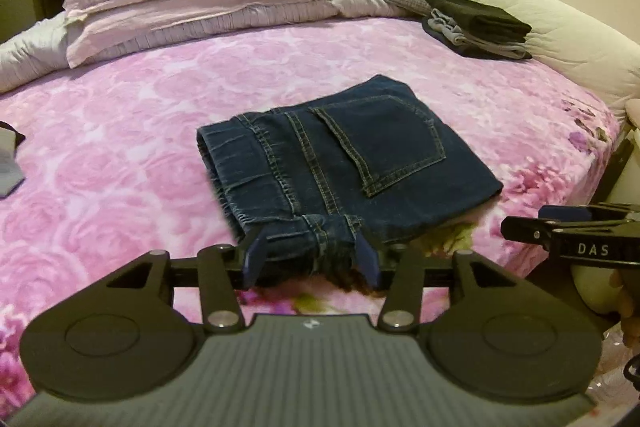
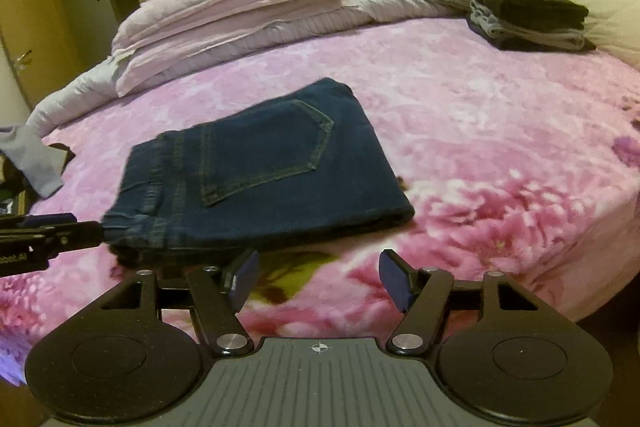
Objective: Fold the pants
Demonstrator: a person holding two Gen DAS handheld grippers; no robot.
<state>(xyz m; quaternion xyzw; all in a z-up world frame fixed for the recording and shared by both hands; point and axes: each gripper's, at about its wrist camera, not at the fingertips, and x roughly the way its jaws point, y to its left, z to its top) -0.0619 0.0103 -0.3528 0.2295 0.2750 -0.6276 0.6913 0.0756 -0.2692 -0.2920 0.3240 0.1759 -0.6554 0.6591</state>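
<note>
folded dark jeans (image 1: 344,155) lie at the centre of the frame on the pink floral blanket (image 1: 120,147). the left gripper (image 1: 310,255) at lower centre has its blue pads either side of the jeans' near corner, slightly apart. the right gripper (image 2: 320,279) stands spread wide, with nothing between its pads, just below the jeans' near edge.

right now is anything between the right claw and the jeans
Nothing visible. The right claw is open, with only bare pink blanket between it and the near edge of the folded jeans. The left claw is at the jeans' near left corner, off to the side and not in that path.
</note>
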